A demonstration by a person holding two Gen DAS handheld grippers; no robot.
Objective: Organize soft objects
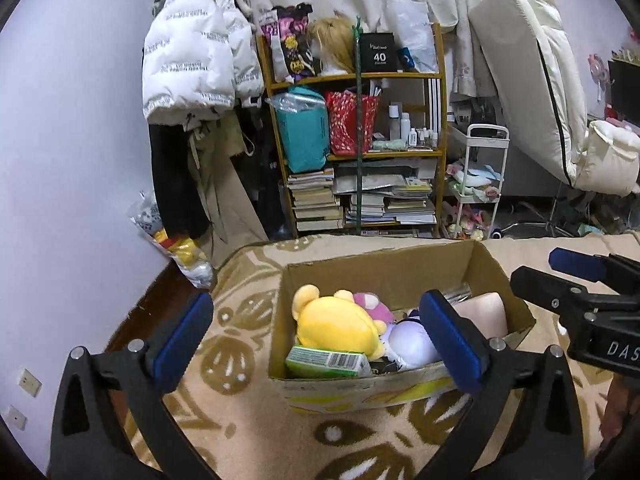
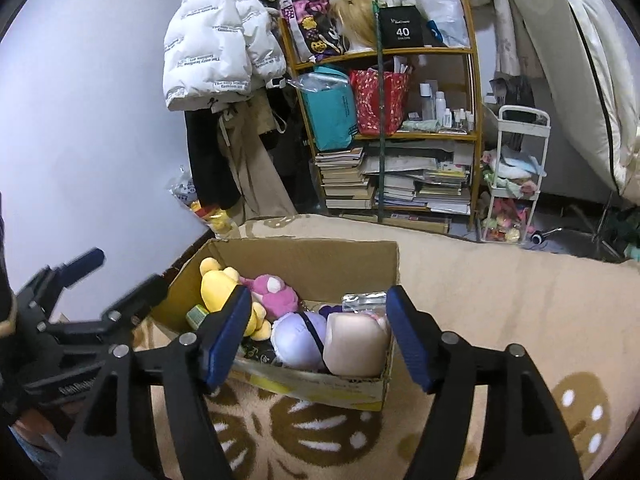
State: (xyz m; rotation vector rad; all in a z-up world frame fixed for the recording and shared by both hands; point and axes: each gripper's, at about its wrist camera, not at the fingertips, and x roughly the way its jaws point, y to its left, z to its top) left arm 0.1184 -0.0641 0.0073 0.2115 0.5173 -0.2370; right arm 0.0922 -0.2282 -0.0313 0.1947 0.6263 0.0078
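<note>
Both grippers hover over the cardboard box on the rug, left gripper and right gripper with jaws wide and empty. Inside, the yellow plush, pink plush, lavender plush and beige cushion sit packed tight. The risk, I'd say: a grab at one toy snags its neighbour or drags the light box along.

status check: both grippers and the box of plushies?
Left gripper open, empty. Right gripper open, empty. Open cardboard box on the rug holds yellow bear plush, pink plush, lavender plush. Nothing blocking.
</note>
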